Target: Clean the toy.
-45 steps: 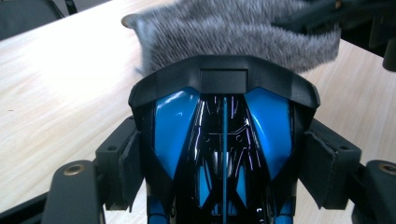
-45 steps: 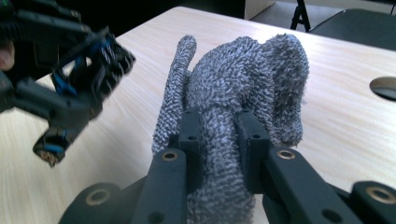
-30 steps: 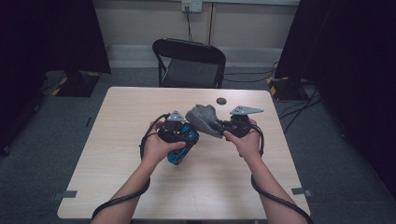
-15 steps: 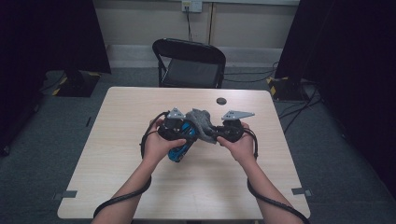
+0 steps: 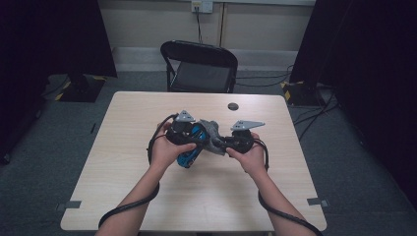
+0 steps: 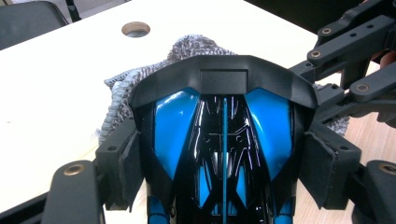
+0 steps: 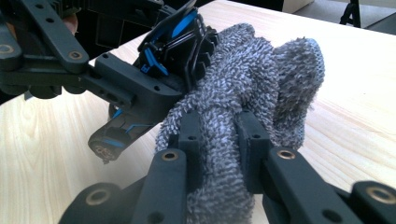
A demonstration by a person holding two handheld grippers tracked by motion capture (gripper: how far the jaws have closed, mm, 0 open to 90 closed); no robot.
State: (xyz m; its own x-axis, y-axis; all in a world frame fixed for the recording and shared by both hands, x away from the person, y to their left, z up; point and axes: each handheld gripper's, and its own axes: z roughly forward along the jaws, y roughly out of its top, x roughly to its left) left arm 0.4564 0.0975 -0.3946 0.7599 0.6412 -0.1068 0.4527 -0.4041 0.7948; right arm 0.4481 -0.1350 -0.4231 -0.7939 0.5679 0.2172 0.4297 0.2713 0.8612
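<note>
The left hand-held gripper (image 5: 193,136) is clamping a glossy blue-and-black plastic toy car (image 6: 223,140) between its pads, raised just above the pale wooden tabletop (image 5: 123,196); the right hand-held gripper (image 5: 223,144) is pinching a bunched grey terry cloth (image 7: 243,102), its jaws pressed into the fabric; the cloth is touching the car's far end (the wiping looks under way, judging from the contact); how much of the body is already cleaned I cannot tell, and the near, glossy side appears yet to be covered.
</note>
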